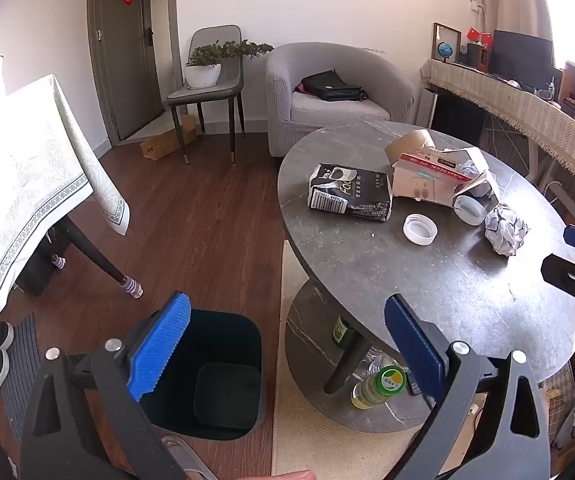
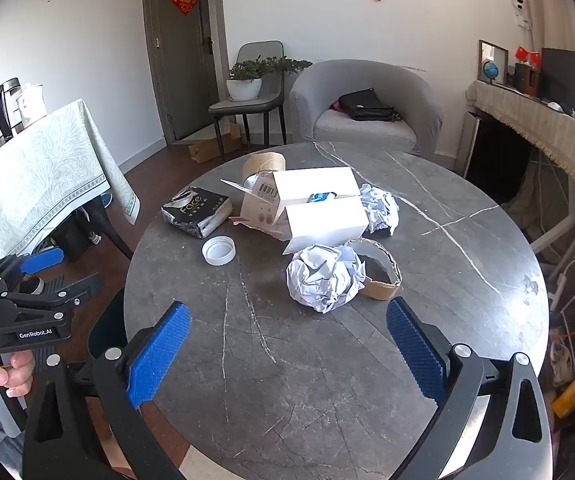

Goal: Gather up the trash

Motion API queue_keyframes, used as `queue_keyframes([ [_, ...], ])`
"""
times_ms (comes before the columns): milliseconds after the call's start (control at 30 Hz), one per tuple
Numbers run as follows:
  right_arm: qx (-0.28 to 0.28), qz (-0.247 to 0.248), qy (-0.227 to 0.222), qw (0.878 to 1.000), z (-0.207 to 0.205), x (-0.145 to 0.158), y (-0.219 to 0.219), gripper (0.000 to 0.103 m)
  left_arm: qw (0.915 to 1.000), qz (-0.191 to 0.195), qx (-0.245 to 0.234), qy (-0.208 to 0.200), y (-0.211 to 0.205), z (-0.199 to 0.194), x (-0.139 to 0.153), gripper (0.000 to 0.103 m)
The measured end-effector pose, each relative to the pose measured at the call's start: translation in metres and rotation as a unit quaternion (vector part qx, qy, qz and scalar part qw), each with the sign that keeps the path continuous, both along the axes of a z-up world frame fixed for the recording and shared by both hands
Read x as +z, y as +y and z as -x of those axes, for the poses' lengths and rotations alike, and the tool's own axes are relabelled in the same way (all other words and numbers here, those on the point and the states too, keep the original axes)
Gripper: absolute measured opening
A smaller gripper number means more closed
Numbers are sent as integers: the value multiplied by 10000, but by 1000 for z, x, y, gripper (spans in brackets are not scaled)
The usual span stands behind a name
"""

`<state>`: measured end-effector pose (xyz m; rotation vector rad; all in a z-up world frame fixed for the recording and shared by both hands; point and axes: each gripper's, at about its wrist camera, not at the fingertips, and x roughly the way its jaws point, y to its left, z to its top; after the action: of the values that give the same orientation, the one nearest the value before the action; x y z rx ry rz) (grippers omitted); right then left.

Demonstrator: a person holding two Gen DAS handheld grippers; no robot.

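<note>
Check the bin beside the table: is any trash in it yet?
No. The bin shows only its dark bare inside in the left wrist view.

Near half of the round table (image 2: pixel 327 380) bare in front of the right gripper (image 2: pixel 287 344), crumpled paper ball (image 2: pixel 323 276) and cardboard ring (image 2: pixel 383 276) beyond, open box (image 2: pixel 319 208) behind them, bin (image 1: pixel 207 376) mouth unobstructed below the left gripper (image 1: pixel 287 344).

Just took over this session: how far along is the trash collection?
Barely begun. The dark bin on the floor looks empty. Both the left tongs and the right tongs are open, holding nothing. Left on the round table: crumpled paper ball, white cap, black packet, torn box.
</note>
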<state>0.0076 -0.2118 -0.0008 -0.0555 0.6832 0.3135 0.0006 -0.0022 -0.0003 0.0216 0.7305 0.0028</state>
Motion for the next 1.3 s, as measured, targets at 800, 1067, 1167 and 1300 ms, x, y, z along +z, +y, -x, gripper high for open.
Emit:
queue_keyframes([
  [800,39,81,-51,9999,3,0,3,100,9999,123,22,38,4,-1,1,99],
  [1067,59,87,-54,9999,2,0,4,100,9999,140,39,43,5,-1,1,99],
  [1167,59,101,-57,9999,2,0,4,100,9999,133,38,40,5,-1,1,99],
  [1300,51,97,-56,9999,3,1,4,100,9999,140,40,42,5,-1,1,99],
])
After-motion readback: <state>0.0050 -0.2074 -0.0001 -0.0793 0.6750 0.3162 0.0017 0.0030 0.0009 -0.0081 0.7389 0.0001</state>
